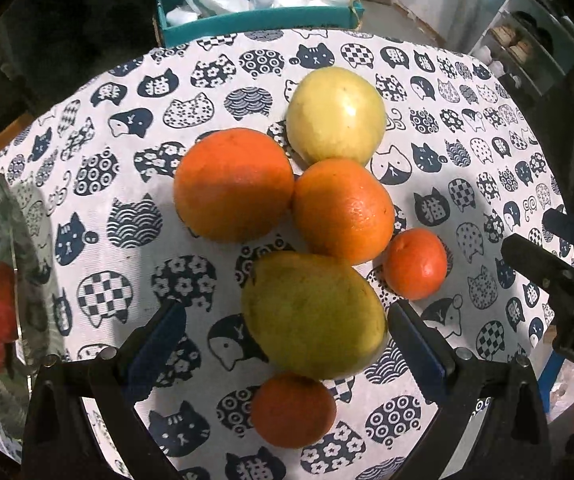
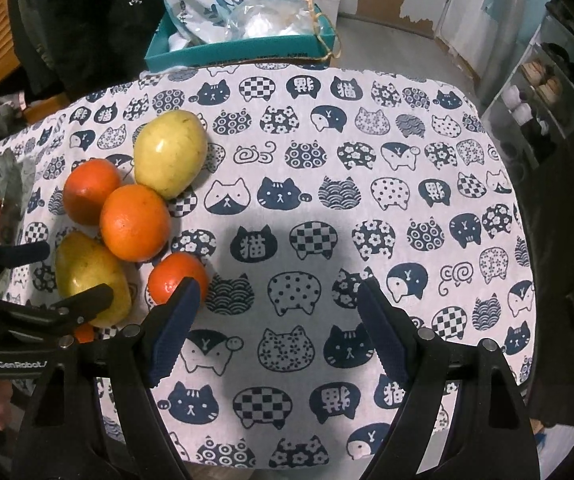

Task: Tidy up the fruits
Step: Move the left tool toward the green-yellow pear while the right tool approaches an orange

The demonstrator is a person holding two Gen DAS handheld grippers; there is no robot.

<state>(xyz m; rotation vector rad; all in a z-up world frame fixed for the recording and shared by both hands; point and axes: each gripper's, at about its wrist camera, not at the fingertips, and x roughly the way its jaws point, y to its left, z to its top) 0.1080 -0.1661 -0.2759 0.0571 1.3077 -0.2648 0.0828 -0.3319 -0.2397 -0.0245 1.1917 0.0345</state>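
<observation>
A: Left hand-held gripper (image 1: pixel 287 340) spread wide, empty, straddling the greenish-yellow pear-shaped fruit (image 1: pixel 313 316) lying on the cat-print desk (image 1: pixel 127 208).

B: It looks firm, smooth and weighty; grip its widest middle. Right hand-held gripper (image 2: pixel 279 320) gapes empty, the small orange tangerine (image 2: pixel 175 276) just beyond its left finger.

left gripper (image 1: pixel 287 344): fingers spread wide | right gripper (image 2: pixel 277 320): fingers spread wide
</observation>
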